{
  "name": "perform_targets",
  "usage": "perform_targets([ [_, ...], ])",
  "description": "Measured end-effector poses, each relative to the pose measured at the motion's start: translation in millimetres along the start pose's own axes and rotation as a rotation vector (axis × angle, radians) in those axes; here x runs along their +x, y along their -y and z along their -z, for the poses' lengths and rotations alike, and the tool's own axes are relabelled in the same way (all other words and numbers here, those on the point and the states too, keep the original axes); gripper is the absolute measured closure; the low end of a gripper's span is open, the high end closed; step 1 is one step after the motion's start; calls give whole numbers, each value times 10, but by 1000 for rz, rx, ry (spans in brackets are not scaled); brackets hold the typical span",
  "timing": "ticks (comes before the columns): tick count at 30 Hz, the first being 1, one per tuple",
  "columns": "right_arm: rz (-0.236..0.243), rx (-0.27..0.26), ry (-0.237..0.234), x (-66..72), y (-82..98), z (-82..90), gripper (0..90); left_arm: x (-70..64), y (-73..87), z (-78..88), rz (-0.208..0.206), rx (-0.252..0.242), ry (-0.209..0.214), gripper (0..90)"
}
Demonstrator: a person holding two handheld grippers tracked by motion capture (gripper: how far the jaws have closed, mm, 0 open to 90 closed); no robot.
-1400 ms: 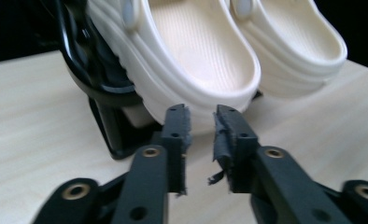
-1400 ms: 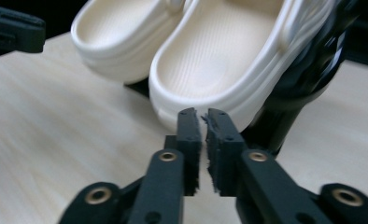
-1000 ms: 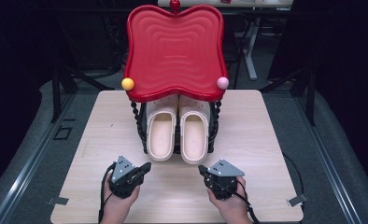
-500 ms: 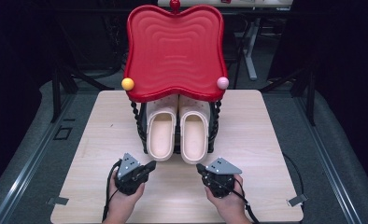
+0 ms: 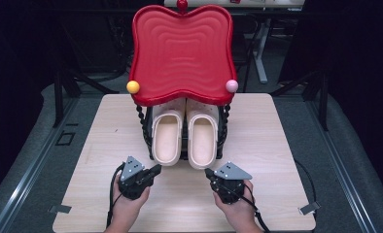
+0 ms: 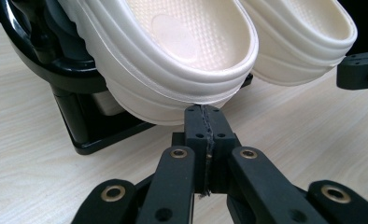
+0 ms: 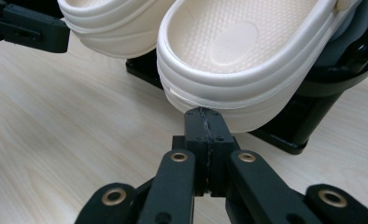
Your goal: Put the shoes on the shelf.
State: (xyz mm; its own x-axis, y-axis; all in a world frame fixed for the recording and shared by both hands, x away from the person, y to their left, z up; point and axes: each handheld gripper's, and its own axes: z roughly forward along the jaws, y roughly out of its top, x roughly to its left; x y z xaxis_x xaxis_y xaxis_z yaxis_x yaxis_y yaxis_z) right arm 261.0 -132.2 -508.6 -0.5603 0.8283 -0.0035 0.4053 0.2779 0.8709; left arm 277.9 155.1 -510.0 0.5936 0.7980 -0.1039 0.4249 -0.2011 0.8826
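Note:
Two cream clogs lie side by side on the low shelf of a small rack, heels toward me: the left clog [image 5: 167,136] and the right clog [image 5: 202,141]. My left gripper [image 5: 156,169] is shut and empty, its tips just short of the left clog's heel [image 6: 182,42]. In the left gripper view the jaws of the left gripper [image 6: 204,112] press together. My right gripper [image 5: 208,172] is also shut and empty, in front of the right clog's heel [image 7: 238,42]. The right gripper [image 7: 204,114] has its tip right under that heel's rim.
A wavy red tray [image 5: 180,53] tops the rack, with a yellow ball [image 5: 132,87] and a pink ball [image 5: 232,86] at its front corners. Black twisted legs [image 5: 142,121] and a black base [image 6: 102,135] hold the shelf. The wooden table [image 5: 107,126] stretches left and right.
Both grippers have moved forward and slightly inward toward the clogs' heels. Both stay shut.

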Motion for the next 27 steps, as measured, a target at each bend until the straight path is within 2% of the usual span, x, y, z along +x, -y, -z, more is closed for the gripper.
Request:
perform_targets([
  [9, 2, -9, 43, -110, -113, 6, 900, 55, -96, -61, -4, -10, -22, 900],
  [13, 7, -24, 56, -142, -189, -61, 900, 73, -165, -91, -13, -16, -35, 900],
  [20, 22, -36, 77, -172, -297, -164, 900, 177, -314, -181, -4, -18, -56, 900],
  [27, 3, -41, 100, -263, -383, -281, 900, 225, -381, -303, 14, -19, -66, 900],
])
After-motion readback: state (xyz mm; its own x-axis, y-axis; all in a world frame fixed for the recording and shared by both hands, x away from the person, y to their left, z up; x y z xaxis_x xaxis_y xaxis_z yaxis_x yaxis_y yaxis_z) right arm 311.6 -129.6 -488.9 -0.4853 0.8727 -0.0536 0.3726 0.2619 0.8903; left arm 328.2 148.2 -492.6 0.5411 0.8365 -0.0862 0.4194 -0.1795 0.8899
